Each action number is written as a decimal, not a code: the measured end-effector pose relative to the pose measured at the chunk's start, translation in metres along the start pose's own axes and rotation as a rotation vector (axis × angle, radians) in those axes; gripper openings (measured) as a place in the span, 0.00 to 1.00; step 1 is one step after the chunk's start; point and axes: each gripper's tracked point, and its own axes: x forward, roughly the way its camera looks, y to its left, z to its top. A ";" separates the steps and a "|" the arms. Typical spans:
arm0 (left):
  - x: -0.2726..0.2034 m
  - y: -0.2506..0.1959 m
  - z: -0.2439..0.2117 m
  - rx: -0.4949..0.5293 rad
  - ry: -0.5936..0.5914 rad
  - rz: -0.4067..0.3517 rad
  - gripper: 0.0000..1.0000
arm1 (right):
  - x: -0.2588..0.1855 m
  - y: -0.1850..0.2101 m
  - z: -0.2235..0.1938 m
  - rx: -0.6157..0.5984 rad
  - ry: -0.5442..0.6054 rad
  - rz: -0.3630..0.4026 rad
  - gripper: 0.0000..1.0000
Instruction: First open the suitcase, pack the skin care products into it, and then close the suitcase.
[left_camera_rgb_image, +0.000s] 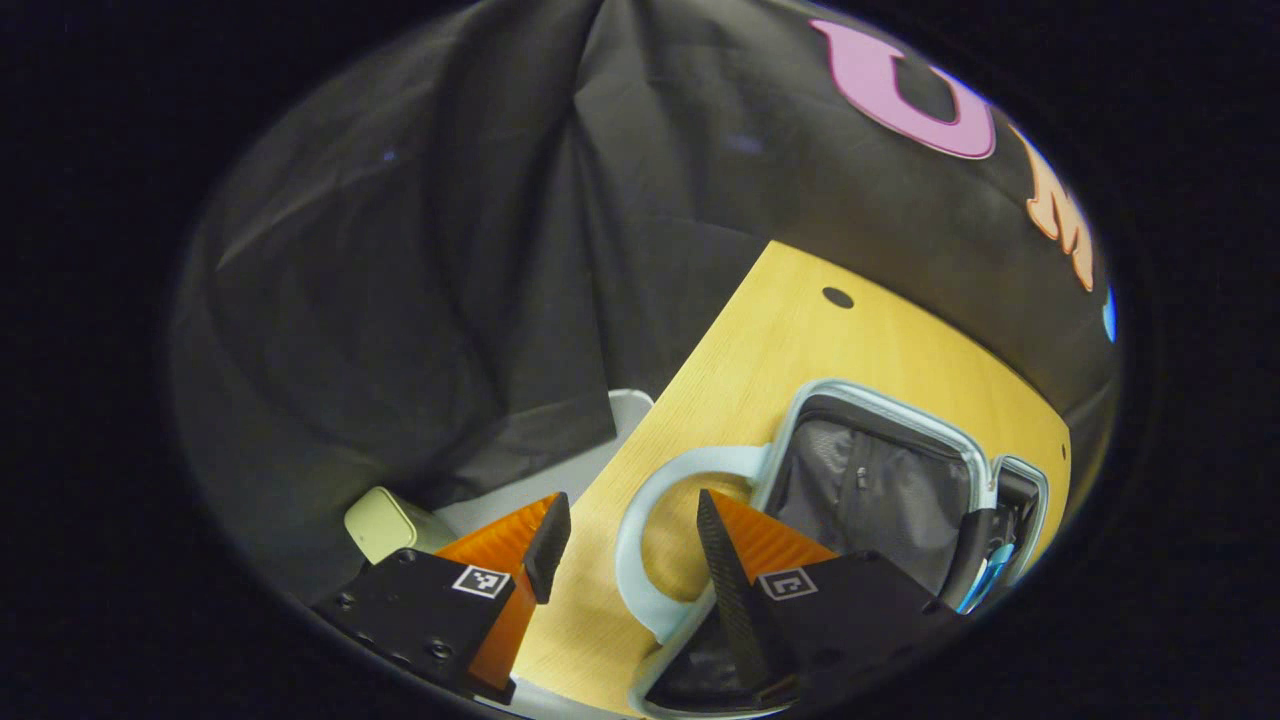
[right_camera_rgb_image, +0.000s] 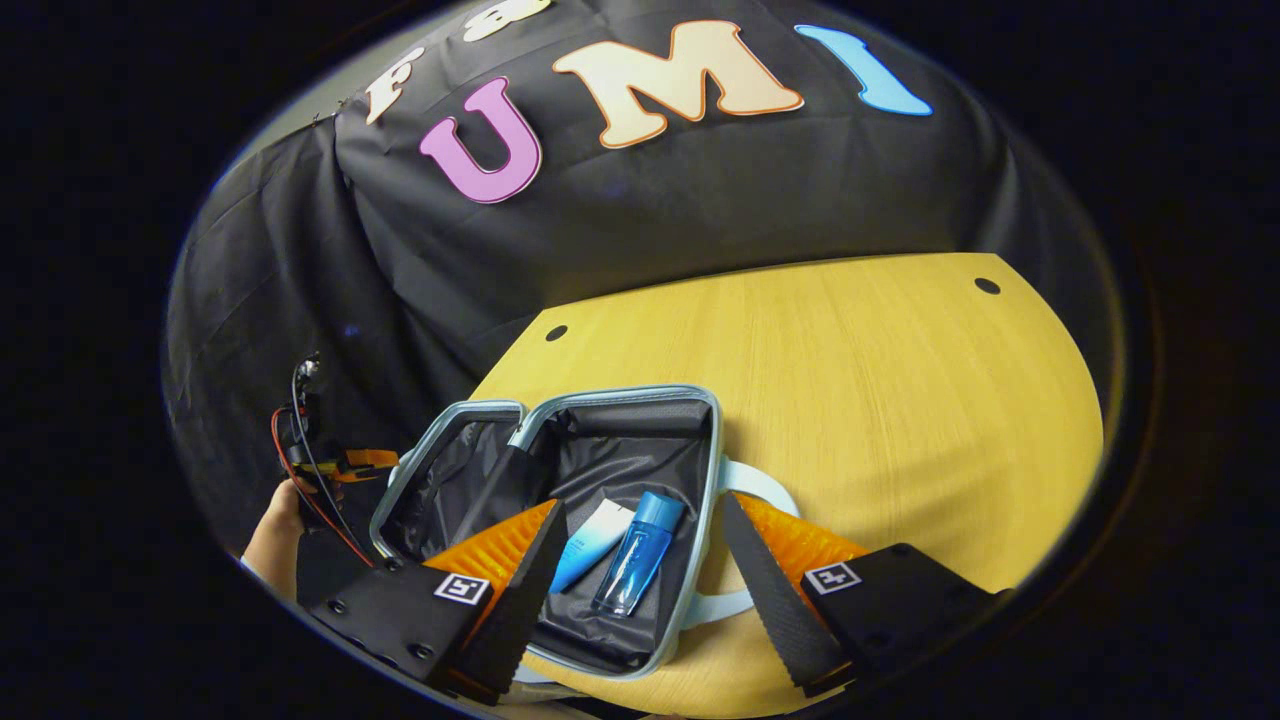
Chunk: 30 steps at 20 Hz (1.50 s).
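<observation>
A pale blue suitcase (right_camera_rgb_image: 712, 470) lies open on the wooden table (right_camera_rgb_image: 880, 380), both halves lined in dark fabric. In its right half lie a blue bottle (right_camera_rgb_image: 640, 550) and a white-and-blue tube (right_camera_rgb_image: 592, 545), side by side. My right gripper (right_camera_rgb_image: 648, 592) hovers open just above that half, and the two products show between its fingers. My left gripper (left_camera_rgb_image: 635, 558) is open at the suitcase (left_camera_rgb_image: 880, 402) handle (left_camera_rgb_image: 640, 520), its right finger (left_camera_rgb_image: 725, 575) lying over the handle loop. A hand holds the left gripper (right_camera_rgb_image: 325, 465) beside the suitcase's left half.
Beyond the table edge (left_camera_rgb_image: 640, 440) a small pale green box (left_camera_rgb_image: 385, 520) sits low by the black cloth. The table has bare wood (right_camera_rgb_image: 900, 420) to the right of the suitcase, with small dark holes (right_camera_rgb_image: 987, 285) near its far corners.
</observation>
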 end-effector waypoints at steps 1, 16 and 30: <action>0.009 0.003 -0.006 -0.012 0.035 -0.009 0.75 | -0.004 -0.003 0.001 -0.005 -0.004 -0.011 0.98; -0.077 -0.044 0.044 0.065 -0.098 -0.132 0.06 | -0.026 -0.007 0.013 -0.098 -0.107 0.043 0.98; -0.247 -0.264 0.056 0.268 -0.339 -0.346 0.06 | -0.069 -0.065 0.009 -0.100 -0.118 0.137 0.98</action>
